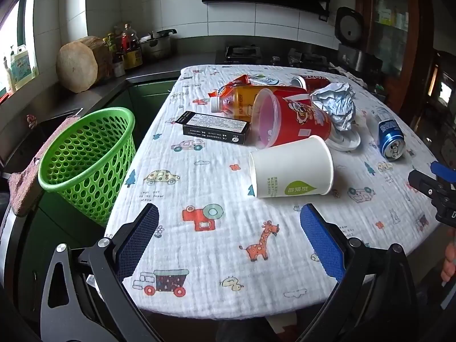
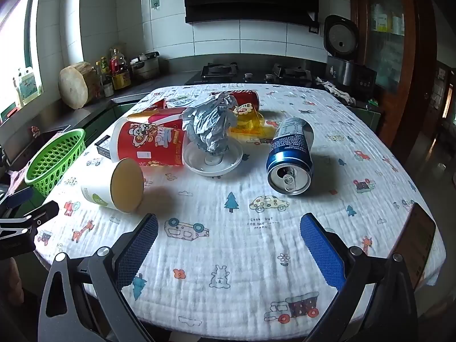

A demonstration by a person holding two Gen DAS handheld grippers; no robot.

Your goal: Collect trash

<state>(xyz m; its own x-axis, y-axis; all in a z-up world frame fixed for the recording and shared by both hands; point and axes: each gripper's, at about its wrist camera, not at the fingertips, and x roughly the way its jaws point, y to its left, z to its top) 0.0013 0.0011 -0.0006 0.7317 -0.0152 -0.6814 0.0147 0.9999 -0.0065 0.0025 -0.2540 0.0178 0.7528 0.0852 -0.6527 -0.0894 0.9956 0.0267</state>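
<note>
Both tongs [image 1: 229, 239] [image 2: 229, 246] gape over crinkled cloth [image 1: 228, 256]; perforated green basket [image 1: 85, 159] beside.

My right gripper [image 2: 229, 245] hangs over the near edge of the printed tablecloth [image 2: 245, 256], jaws wide apart, nothing between them. Ahead lies a blue can [image 2: 290, 154] on its side, opening toward me. Left of it, crumpled foil [image 2: 211, 125] sits on a white lid [image 2: 213, 156], touching a toppled red tub [image 2: 151, 142]. A white paper cup [image 2: 114, 185] lies nearer. A green basket [image 2: 57, 156] stands beyond the table's left edge.

White paper cup [image 1: 290, 166] on side; blue can [image 2: 290, 156] toppled; green basket [image 1: 85, 159] empty
</note>
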